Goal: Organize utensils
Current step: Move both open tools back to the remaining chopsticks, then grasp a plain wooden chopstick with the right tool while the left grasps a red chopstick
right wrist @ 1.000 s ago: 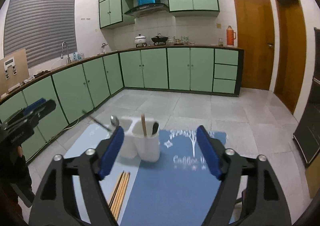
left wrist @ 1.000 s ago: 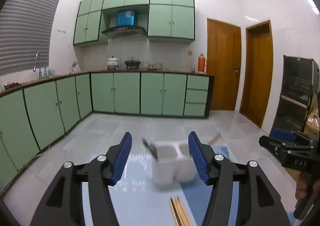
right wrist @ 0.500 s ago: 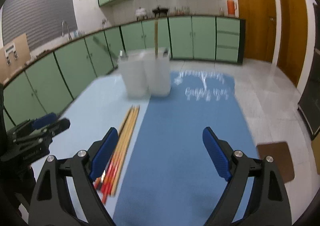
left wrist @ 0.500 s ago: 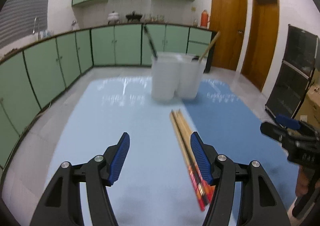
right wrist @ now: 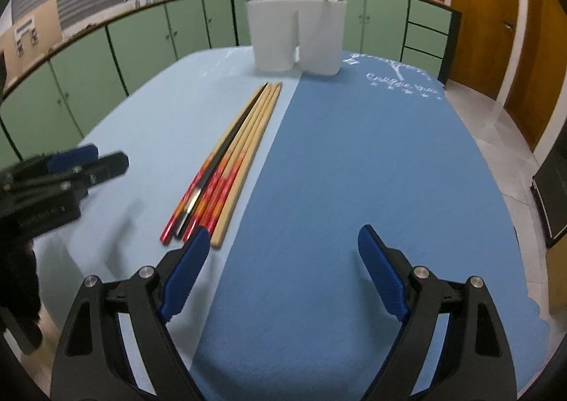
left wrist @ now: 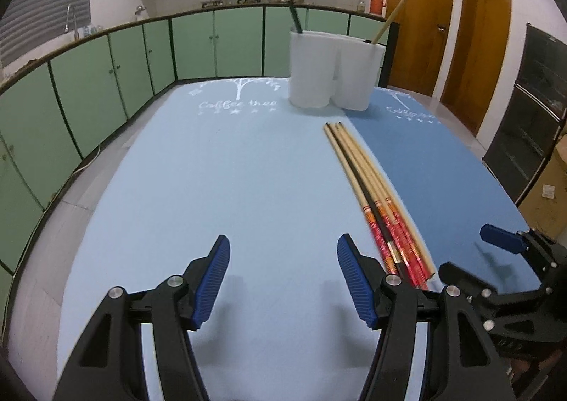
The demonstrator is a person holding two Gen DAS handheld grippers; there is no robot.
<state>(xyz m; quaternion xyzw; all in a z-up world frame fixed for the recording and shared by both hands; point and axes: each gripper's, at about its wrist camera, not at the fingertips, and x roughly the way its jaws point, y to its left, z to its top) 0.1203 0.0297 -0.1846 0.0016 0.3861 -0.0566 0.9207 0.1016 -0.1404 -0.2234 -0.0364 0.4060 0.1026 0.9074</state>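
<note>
Kitchen backdrop: green cabinets, two blue mats (left wrist: 219, 167) on table. Chopsticks (right wrist: 230, 160) bundled flat along mat seam, tips toward white holder (right wrist: 296, 35) at far edge, well apart from it. Left gripper (left wrist: 283, 280) and right gripper (right wrist: 280, 269): jaws apart, empty, low either side of bundle, apparently ready for pickup.

Bench (left wrist: 212, 188): I see two mats side by side.
Chopsticks (left wrist: 375, 195): bundled along the mats' seam.
Holder (left wrist: 331, 69): behind the chopsticks, at the far edge.
In holder: two utensils, leaning.
My tools: left (left wrist: 283, 280) and right (right wrist: 280, 273) flank the chopsticks' near ends.
</note>
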